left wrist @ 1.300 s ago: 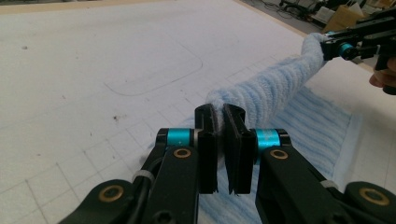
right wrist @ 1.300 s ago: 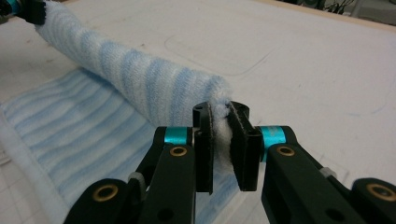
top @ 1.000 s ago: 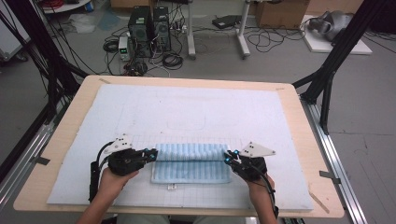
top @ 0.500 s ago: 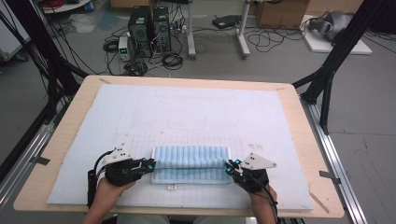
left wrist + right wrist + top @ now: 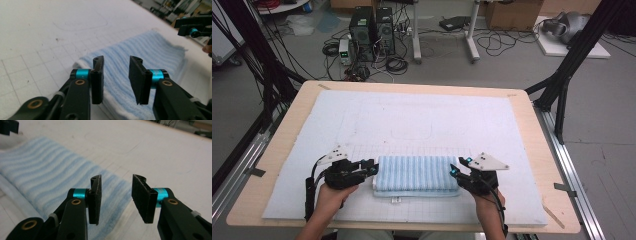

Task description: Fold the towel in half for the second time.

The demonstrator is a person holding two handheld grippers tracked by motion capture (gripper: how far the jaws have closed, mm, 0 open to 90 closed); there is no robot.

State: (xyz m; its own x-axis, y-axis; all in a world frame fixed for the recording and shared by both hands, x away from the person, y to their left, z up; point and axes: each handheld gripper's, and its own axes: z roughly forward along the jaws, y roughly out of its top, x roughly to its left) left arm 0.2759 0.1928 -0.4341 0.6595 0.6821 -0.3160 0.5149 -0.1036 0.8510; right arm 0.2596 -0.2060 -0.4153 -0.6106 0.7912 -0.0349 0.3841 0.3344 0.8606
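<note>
Pale blue terry cloth, ribbed in lighter and darker stripes, makes up the folded towel (image 5: 416, 173), which lies on the white gridded mat (image 5: 422, 115) covering the worktop (image 5: 522, 107), toward the mat's near edge and about midway between its left and right sides. It looks like a neat, long rectangle with at least two layers: a white hem and a small tag peek out under its near edge, and the top layer sits slightly back from the lower one.

Both tools flank the towel at its short ends. The left hand-held gripper (image 5: 371, 167) sits just beside the towel's left end, its jaws parted with nothing between them; the left gripper view looks along them (image 5: 116, 75) over the thick rounded fold of the towel (image 5: 150, 57). The right hand-held gripper (image 5: 455, 171) is at the towel's right end, likewise released and empty; its own view (image 5: 116, 195) shows the towel's corner (image 5: 50, 182) lying below the spread pads.

Judging by this, the work stands between folds: the towel lies flat and neither tool grips it. A further fold would call for each gripper to drop onto an end or corner of the towel, pinch all layers together, and lift evenly so the stack does not slide apart.
</note>
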